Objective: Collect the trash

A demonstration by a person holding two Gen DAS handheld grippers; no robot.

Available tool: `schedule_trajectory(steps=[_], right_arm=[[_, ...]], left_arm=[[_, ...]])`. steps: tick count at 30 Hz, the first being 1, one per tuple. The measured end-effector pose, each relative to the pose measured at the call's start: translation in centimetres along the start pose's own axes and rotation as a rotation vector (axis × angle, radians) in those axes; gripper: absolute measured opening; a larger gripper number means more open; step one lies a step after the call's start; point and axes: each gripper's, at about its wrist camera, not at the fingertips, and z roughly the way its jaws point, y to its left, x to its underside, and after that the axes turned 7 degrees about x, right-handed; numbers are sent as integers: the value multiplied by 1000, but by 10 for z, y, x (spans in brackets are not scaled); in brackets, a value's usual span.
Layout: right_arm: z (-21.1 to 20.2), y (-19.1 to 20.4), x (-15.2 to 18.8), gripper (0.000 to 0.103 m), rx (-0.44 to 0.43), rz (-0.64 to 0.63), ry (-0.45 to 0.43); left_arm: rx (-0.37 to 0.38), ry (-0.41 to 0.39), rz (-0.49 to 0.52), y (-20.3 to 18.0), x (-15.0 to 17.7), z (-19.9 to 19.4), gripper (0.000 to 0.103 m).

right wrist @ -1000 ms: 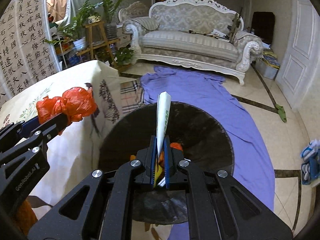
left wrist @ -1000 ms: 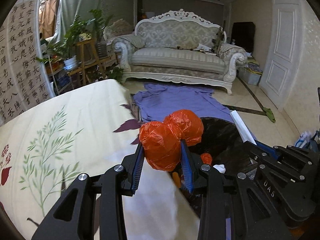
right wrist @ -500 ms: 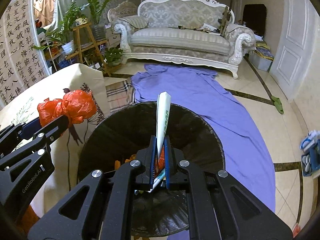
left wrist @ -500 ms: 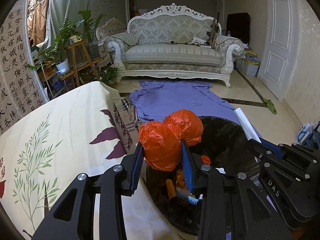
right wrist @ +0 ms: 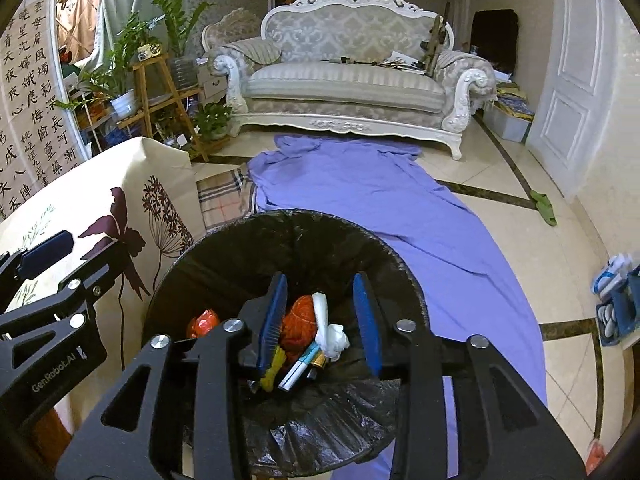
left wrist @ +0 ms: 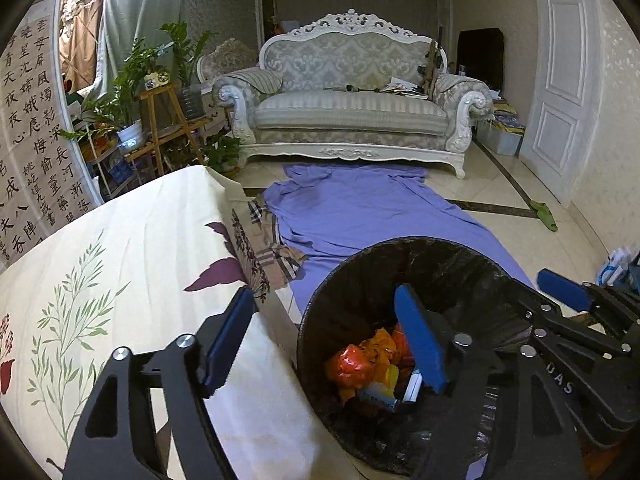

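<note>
Cream floral tablecloth [left wrist: 132, 248] at left, over table edge. Left gripper [left wrist: 326, 336]: jaws wide apart, holding nothing, left finger over cloth, right finger over bin mouth. Black-lined trash bin [right wrist: 240, 240] just right of table, on purple sheet [right wrist: 380, 208]. Inside bin: orange plastic bag [right wrist: 300, 322], white crumpled wrapper [right wrist: 330, 330], yellow and blue packets. Right gripper [right wrist: 320, 320]: jaws apart, empty, over bin. Sofa [left wrist: 352, 112] far centre; white door [left wrist: 560, 80] far right.

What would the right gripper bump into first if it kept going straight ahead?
Probably the trash pile in the black bin: the open right gripper points down at the orange bag and white wrapper. Depth is hard to judge.
</note>
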Motion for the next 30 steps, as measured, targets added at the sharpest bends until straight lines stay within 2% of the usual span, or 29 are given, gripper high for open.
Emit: schedule_trajectory(steps=[10, 22, 30], right_arm=[[-34, 1, 5, 56, 16, 18, -50], [-80, 5, 18, 66, 40, -5, -134], [-95, 4, 25, 68, 43, -9, -153]], left_arm=[[-37, -18, -5, 6, 12, -30, 81], [-57, -64, -29, 11, 22, -71, 84], [-76, -84, -43, 15, 32, -85, 84]])
